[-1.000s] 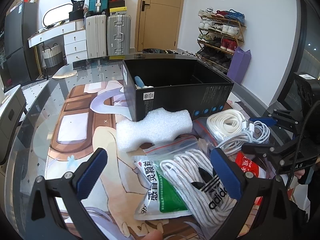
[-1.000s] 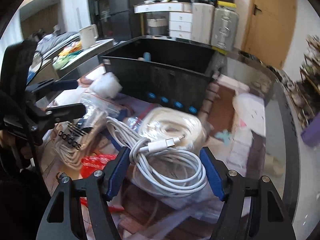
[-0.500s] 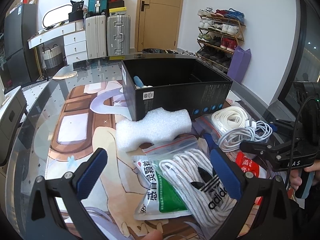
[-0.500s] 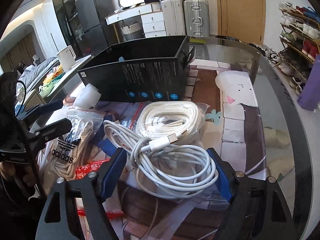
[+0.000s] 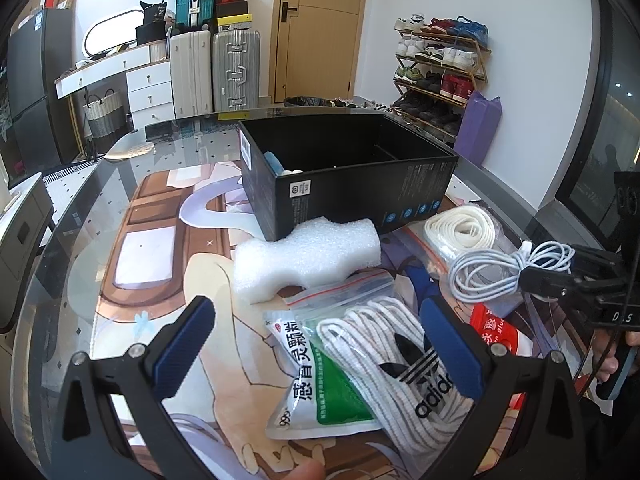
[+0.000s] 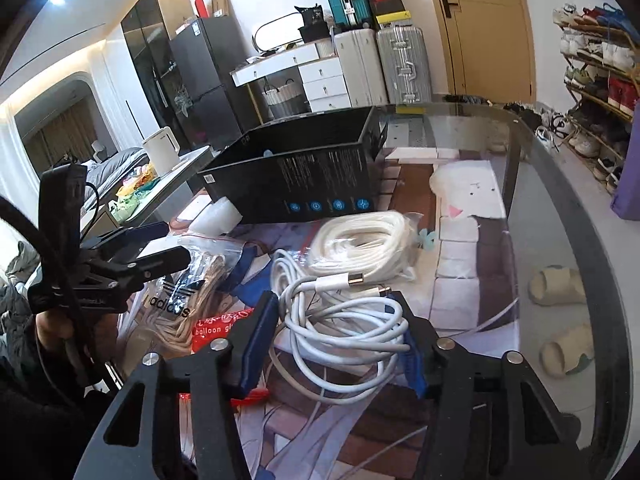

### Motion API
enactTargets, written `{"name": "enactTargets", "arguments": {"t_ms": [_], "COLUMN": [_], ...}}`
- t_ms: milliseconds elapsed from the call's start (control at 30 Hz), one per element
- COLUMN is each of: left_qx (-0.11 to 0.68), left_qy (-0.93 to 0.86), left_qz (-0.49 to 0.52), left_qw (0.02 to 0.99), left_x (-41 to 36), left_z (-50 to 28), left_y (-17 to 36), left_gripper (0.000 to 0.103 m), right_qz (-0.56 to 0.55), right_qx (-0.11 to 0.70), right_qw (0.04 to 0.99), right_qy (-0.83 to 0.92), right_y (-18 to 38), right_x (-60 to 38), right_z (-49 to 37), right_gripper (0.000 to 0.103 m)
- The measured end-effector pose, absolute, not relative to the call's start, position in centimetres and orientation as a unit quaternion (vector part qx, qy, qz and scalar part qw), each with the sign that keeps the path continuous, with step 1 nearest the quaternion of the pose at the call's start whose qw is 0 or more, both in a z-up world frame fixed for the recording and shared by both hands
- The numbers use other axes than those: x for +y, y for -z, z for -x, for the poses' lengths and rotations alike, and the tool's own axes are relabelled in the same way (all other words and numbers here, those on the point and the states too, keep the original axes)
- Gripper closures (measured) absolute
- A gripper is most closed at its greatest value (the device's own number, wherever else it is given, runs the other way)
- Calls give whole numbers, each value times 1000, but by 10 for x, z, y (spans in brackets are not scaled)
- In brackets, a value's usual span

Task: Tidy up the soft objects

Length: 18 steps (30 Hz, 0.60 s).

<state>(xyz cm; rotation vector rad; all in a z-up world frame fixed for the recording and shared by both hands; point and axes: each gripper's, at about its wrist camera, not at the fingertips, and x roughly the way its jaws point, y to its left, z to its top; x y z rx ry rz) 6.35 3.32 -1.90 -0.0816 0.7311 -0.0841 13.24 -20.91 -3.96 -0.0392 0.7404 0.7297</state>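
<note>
My right gripper [image 6: 334,320] has a coiled white charging cable [image 6: 344,332] between its blue pads, and its jaws are closing on the bundle. In the left wrist view the same cable [image 5: 488,276] bunches at the right gripper [image 5: 548,272]. My left gripper [image 5: 316,316] stands open over a clear bag of white laces with an adidas logo [image 5: 400,364] and a green-and-white sachet [image 5: 320,384]. A white foam block [image 5: 308,256] lies against the open black box [image 5: 360,184]. A bagged coil of white rope [image 6: 360,244] lies beside the cable.
A red packet [image 5: 492,328] lies under the cable. The glass table top [image 6: 560,208] curves away on the right, with slippers [image 6: 556,284] on the floor below. Suitcases [image 5: 232,68] and a shoe rack [image 5: 440,68] stand at the back.
The right gripper's jaws have narrowed around the cable, and the cable has drawn away from the bagged rope toward that gripper. The left gripper has stayed put.
</note>
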Motion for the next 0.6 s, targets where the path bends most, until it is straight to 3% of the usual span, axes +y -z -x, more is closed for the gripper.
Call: {"name": "enactTargets", "arguments": {"t_ms": [67,600], "left_qx": [356,356], "left_qy": [42,47], "left_qz": [36,30], "left_qw": [933,933], "left_x": [31,30], "left_z": [-63,-62], "left_y": [19,17], "left_gripper": [0,0], "right_qz": [20,100], "right_qx": [350,369], "right_qw": [865,823], "right_qy": [-357,-420], "right_y": [37,42], "right_x": [-210,-181], "right_z": [-129,-134], "right_gripper": [56,54]}}
